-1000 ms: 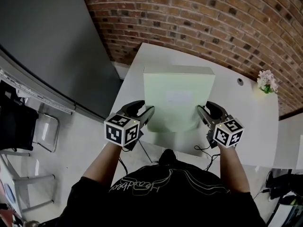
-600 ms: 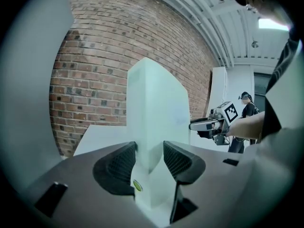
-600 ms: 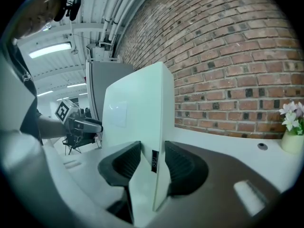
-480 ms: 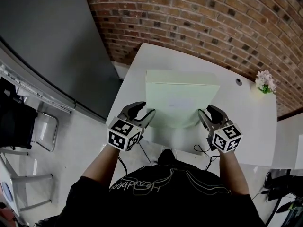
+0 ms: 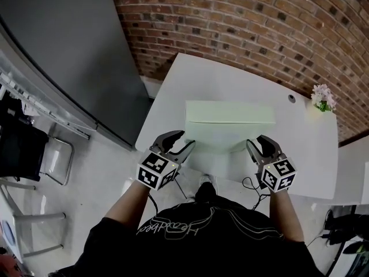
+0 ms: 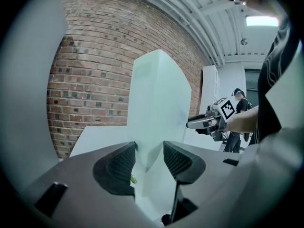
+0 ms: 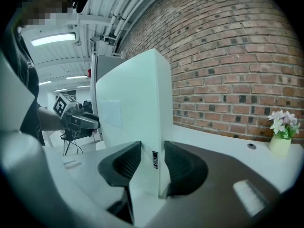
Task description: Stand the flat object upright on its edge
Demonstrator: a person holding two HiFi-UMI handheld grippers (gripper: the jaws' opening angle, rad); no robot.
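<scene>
most done: left gripper (image 5: 187, 146) & right gripper (image 5: 252, 145) clamp pale-green flat cardboard box (image 5: 229, 119) nearly upright on white table (image 5: 230, 77); todo: steady, release.

flat box (image 5: 229, 120): plain pale mint-white
table (image 5: 300, 149): white
brick wall (image 5: 259, 22), top of frame: red-brown, pale mortar lines
left gripper (image 5: 188, 138): dark grey, black-and-white square markers
right gripper (image 5: 254, 140): the same
flowers (image 5: 324, 97), right edge: pink-white
panel (image 5: 63, 45), upper left: grey
person's top (image 5: 202, 241): black, white line print
</scene>
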